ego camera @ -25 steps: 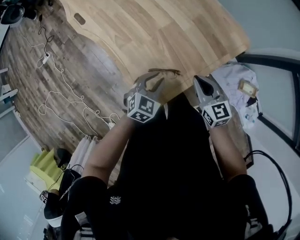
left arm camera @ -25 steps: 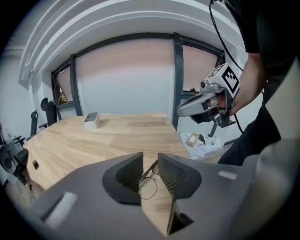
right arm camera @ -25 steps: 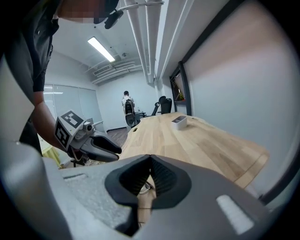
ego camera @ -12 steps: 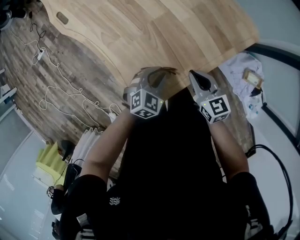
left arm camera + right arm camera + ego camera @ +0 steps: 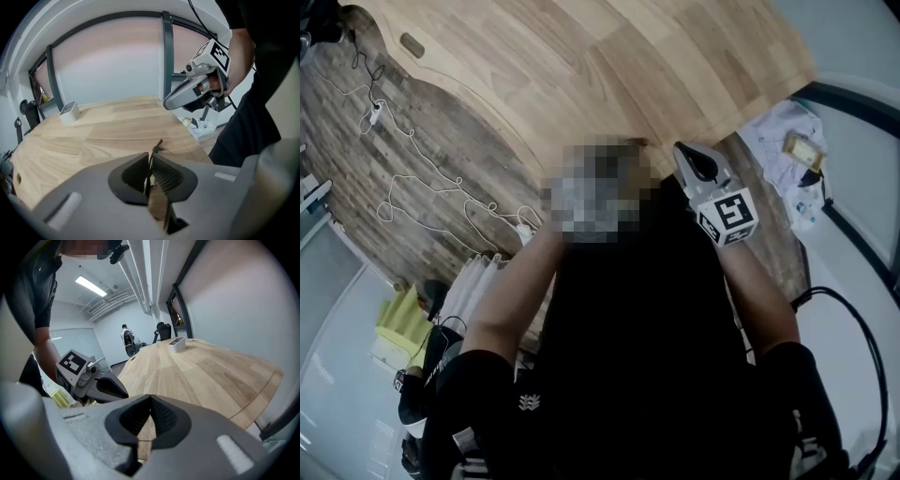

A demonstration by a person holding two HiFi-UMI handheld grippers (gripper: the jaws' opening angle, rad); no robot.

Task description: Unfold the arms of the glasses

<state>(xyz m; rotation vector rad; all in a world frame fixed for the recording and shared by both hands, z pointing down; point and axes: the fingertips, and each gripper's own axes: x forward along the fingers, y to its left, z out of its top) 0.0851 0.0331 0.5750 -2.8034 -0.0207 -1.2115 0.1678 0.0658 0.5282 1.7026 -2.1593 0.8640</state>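
The glasses [image 5: 158, 146] are thin and dark-framed and lie on the wooden table [image 5: 609, 66] near its front edge. My left gripper [image 5: 149, 164] has its jaws closing on a thin part of the frame. The pads press on it and a hinge end sticks up beyond the tips. In the head view a mosaic patch hides this gripper and most of the glasses. My right gripper [image 5: 680, 150] hangs just right of them, shut, with nothing between its jaws. It also shows above the table in the left gripper view [image 5: 166, 103]. The right gripper view shows the left gripper [image 5: 125, 392] at lower left.
A small white box [image 5: 69, 111] stands far back on the table. White cables [image 5: 422, 187] trail over the wood floor at left. A white cloth with small items [image 5: 787, 159] lies right of the table. A person [image 5: 125, 341] stands far off by office chairs.
Both grippers have sunk toward the table's front edge. The left one has come down over the glasses and its jaws have narrowed. A mosaic patch now covers it in the head view.
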